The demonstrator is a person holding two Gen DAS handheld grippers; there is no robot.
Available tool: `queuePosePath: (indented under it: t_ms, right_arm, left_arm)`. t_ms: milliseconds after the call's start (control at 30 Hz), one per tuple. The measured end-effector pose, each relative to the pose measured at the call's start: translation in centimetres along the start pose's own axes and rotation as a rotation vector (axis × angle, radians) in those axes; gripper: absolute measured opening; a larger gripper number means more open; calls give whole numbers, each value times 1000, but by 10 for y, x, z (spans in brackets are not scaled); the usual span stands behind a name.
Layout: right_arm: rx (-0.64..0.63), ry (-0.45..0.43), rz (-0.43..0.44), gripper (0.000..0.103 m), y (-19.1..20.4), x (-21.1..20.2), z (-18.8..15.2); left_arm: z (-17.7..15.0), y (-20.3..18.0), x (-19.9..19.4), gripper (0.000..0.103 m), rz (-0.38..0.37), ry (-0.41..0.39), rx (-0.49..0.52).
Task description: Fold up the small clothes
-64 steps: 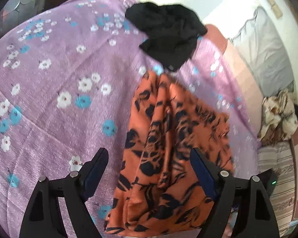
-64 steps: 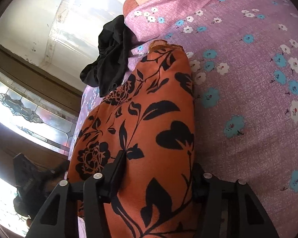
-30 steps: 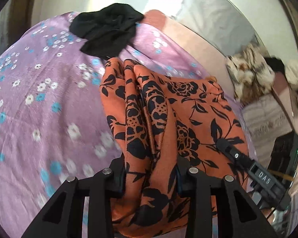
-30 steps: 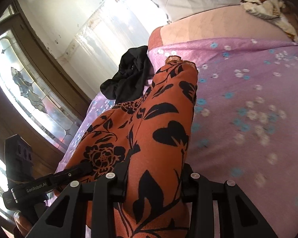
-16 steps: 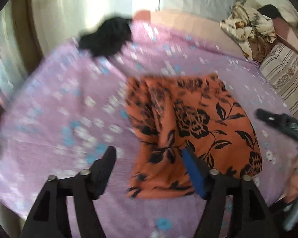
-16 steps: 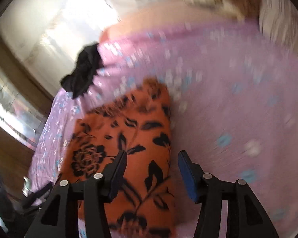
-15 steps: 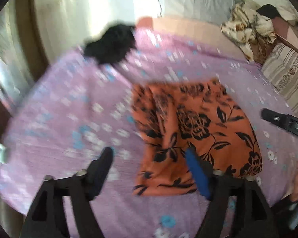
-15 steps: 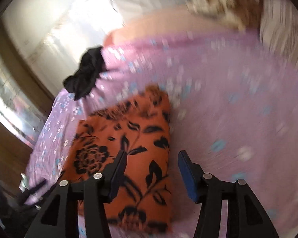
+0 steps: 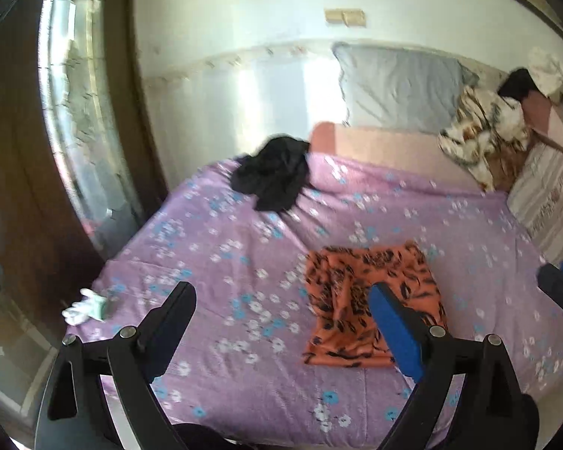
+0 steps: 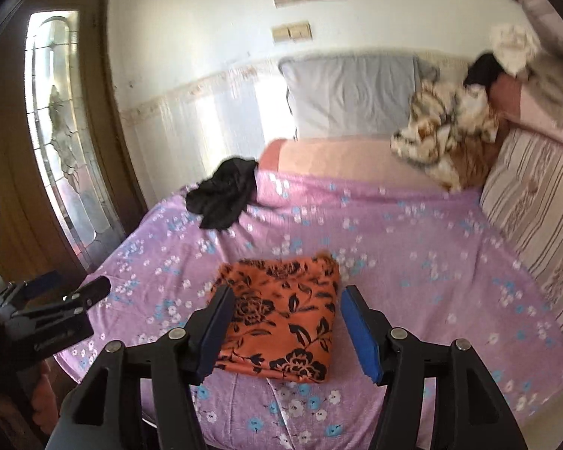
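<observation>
The orange floral garment (image 10: 281, 318) lies folded flat on the purple flowered bedsheet (image 10: 413, 262), well in front of the crumpled black garment (image 10: 223, 197); it looks thin, light and limp, so it is probably best pinched at a corner or along a folded edge. The left gripper (image 9: 281, 318) and right gripper (image 10: 285, 322) both hover above it, jaws apart and empty. No legible writing or brand shows.

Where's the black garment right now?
The black garment lies crumpled at the far left of the purple sheet, beyond the folded orange garment.
</observation>
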State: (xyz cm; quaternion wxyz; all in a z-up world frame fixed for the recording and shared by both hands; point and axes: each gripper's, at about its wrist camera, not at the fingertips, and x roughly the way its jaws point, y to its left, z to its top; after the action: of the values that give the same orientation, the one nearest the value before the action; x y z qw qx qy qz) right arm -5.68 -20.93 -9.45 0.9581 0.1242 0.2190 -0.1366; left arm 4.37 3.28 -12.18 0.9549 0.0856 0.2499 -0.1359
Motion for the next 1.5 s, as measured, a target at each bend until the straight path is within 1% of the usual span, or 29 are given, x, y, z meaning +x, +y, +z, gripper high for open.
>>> queuePosePath:
  t_ms: [133,200,300,467,533,633,733,867,933,1100,1333,1500]
  right_arm:
    - [-1,-49,4,66,10,-30,8]
    - [-3,-56,0,66,12,-34,9]
    - [-10,-64,-19,66,16,-43,11]
    - [0,-63,-9,66,20,-51,10]
    - [-14,-62,-18,67,24,-50,9]
    - [-21,-52,-16,67,29,-47,7]
    - [-13,-46,-13,67,31,-45,7]
    - [-31,-34,-17,67,36,-41,6]
    - [-34,-28,-21,67,37,-39,5]
    - [-41,-13,-29,67,38,-33,3]
    - [-40,14,-51,67,36,-26,1]
    - [-36,15,-60,67,34,-29,1]
  left_arm:
    - [8,11,-31,93,46,-74,-20]
    - [11,15,-42,93,54,-96,-33]
    - [15,18,-53,93,57,-105,-39]
    - [19,21,-65,93,83,-129,-39]
    - [20,22,-68,93,93,-143,-40]
    - [22,22,-69,93,89,-142,-29]
    - [23,21,-70,93,109,-155,-19]
    - [24,20,-70,94,95,-156,-17]
    - [24,21,-70,103,94,-158,-22]
    - [25,22,-74,103,92,-186,-27]
    - [27,20,-73,103,68,-174,-20]
    - [28,18,-76,103,60,-178,-15]
